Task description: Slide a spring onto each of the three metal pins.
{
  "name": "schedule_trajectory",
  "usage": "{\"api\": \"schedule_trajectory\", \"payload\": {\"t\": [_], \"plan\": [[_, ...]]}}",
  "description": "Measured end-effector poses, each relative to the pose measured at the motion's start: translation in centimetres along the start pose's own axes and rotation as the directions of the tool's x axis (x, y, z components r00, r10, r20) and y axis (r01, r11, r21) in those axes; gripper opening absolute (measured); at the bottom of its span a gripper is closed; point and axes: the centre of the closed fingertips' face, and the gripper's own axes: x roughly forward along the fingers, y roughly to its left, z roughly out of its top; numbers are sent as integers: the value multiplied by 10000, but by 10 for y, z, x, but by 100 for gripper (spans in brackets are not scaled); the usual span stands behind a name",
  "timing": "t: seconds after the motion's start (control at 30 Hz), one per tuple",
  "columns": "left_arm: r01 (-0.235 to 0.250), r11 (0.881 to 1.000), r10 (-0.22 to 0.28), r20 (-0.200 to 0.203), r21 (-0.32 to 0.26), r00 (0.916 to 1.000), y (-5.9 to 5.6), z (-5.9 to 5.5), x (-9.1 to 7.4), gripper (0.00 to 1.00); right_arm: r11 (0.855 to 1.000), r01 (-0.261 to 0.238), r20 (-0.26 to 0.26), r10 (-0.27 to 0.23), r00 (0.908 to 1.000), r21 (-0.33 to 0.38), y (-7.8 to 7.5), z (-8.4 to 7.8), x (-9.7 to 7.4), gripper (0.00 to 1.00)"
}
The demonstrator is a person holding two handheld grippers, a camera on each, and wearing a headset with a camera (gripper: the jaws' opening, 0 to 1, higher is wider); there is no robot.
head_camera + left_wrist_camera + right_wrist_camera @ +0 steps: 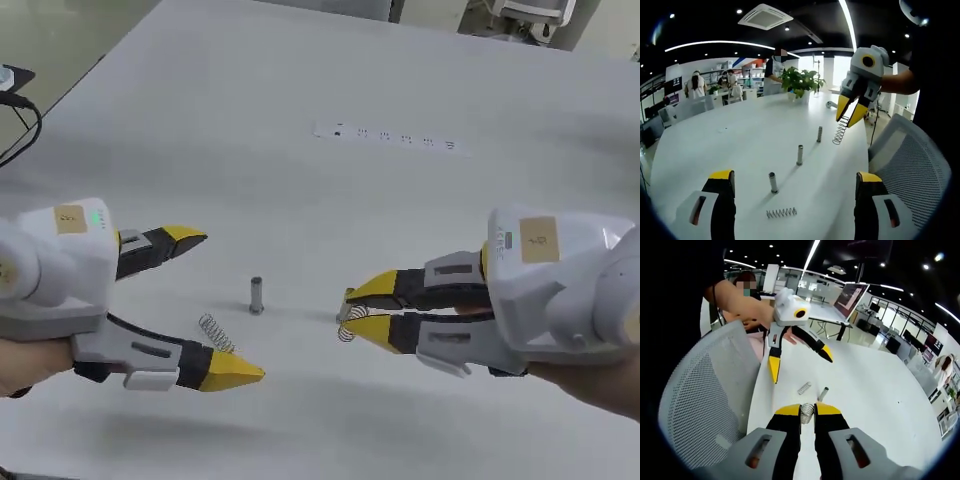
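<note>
Head view, step in hand: we are reading this as the threading step. The right gripper (352, 312) is holding a spring right of centre, and that spring is not yet on a pin.
Pins: in the left gripper view we are counting three in a row running up the middle of the frame: near pin (773, 182), middle pin (799, 155), far pin (819, 134). The near and middle ones are looking bare. The far one is looking ribbed, perhaps already sleeved, but we cannot tell.
Held spring (840, 131): it is hanging slanted from the yellow tips, just right of the far pin and not over any pin top.
Loose spring (215, 333): it is lying flat on the table (400, 80), lower left of the one pin standing clear in the head view, and nothing is touching it.
Right claw: in its own view the jaws are standing almost together, pinching the coil's end between the yellow tips.
Left claw: the left gripper (233, 305) is gaping wide at the left of the frame, gripping nothing and touching nothing.
Next move, our judgement: we are expecting the spring's lower end to need centring over a bare pin top, with the coil hanging plumb, then lowering so that it slides down.
Risk, our judgement: a slanted coil is likely to catch on the pin's rim.
</note>
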Motion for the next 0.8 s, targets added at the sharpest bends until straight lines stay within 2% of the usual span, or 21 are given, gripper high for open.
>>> {"api": "schedule_trajectory", "payload": {"t": [0.47,0.8], "plan": [[-274,9995,272,-135,-151,9995,5,-11,-7,98,9997,-113,-544,124,9984,204,1,-23,8,6],[-312,9988,304,-226,-374,9993,4,-16,-10,98,9988,280,-669,-252,9974,400,-17,-29,9,6]]}}
